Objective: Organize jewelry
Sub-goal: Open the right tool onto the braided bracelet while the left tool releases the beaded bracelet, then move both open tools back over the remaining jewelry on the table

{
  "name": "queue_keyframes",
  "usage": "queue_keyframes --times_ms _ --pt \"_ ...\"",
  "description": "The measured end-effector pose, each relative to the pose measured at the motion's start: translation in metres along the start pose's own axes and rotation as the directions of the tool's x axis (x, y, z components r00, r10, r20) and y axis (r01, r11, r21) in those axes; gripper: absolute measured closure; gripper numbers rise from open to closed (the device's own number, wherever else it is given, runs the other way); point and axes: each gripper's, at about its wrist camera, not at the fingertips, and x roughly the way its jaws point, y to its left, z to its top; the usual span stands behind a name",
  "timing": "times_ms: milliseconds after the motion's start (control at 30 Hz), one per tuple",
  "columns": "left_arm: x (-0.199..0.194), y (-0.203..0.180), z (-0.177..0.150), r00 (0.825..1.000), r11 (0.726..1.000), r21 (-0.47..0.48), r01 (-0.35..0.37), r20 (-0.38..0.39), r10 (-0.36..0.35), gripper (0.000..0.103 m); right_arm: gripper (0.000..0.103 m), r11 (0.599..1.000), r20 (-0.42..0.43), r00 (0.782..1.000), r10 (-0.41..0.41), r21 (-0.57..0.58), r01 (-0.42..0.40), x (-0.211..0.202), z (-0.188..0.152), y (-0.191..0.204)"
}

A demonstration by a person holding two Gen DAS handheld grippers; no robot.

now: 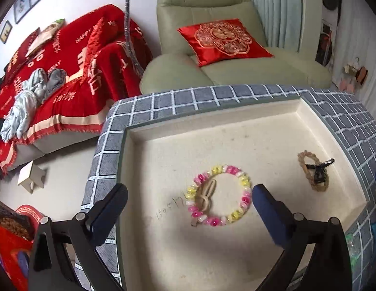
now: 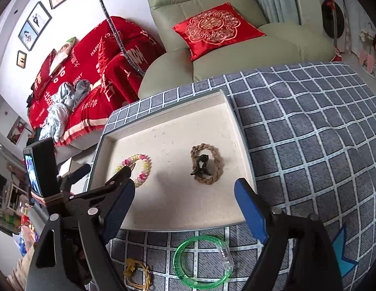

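A cream tray (image 1: 212,121) (image 2: 226,106) lies on a blue checked tablecloth. In it lie a pink, yellow and white bead bracelet (image 1: 245,186) (image 2: 145,167) and a braided tan bracelet (image 1: 306,156) (image 2: 216,163) with a black hair clip (image 1: 317,173) (image 2: 200,166) on it. My left gripper (image 1: 189,200) is open over the tray, its jaws on either side of the bead bracelet, empty. My right gripper (image 2: 184,192) is open above the tray's near part, empty. A green bangle (image 2: 200,262), a clear clip (image 2: 225,257) and a yellow cord bracelet (image 2: 137,274) lie on the cloth in front of the tray.
The tablecloth (image 2: 309,145) covers the table right of the tray. A green armchair (image 1: 224,60) with a red cushion (image 1: 224,40) stands behind the table. A sofa with a red blanket (image 1: 66,77) is at the left. The left gripper's body with its screen (image 2: 40,169) shows at the left.
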Motion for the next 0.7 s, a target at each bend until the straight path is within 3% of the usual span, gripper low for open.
queue_keyframes --times_ms 67,133,367,567,700 --pt "-0.002 0.001 -0.001 1.0 1.0 0.0 -0.004 0.008 0.004 0.0 0.015 1.0 0.005 1.0 -0.003 0.003 0.003 -0.003 -0.001 -0.001" --pt "-0.009 0.001 -0.002 1.0 1.0 0.006 -0.013 0.022 0.012 0.0 0.0 1.0 0.014 1.0 0.002 0.01 -0.002 -0.008 -0.002 -0.003" --pt "-0.052 0.009 -0.012 0.995 0.999 0.044 -0.002 0.1 -0.002 0.0 0.0 1.0 0.094 0.996 0.013 0.003 -0.013 -0.035 -0.011 -0.005" --pt "-0.09 0.013 -0.043 0.992 0.995 0.076 0.061 0.109 -0.069 0.0 0.0 1.0 0.037 0.999 0.007 -0.008 -0.006 -0.051 -0.025 -0.007" --pt "-0.099 0.015 -0.072 0.993 0.994 0.062 0.092 0.073 -0.097 0.0 0.0 1.0 0.001 1.0 -0.018 -0.022 0.018 -0.052 -0.043 -0.012"
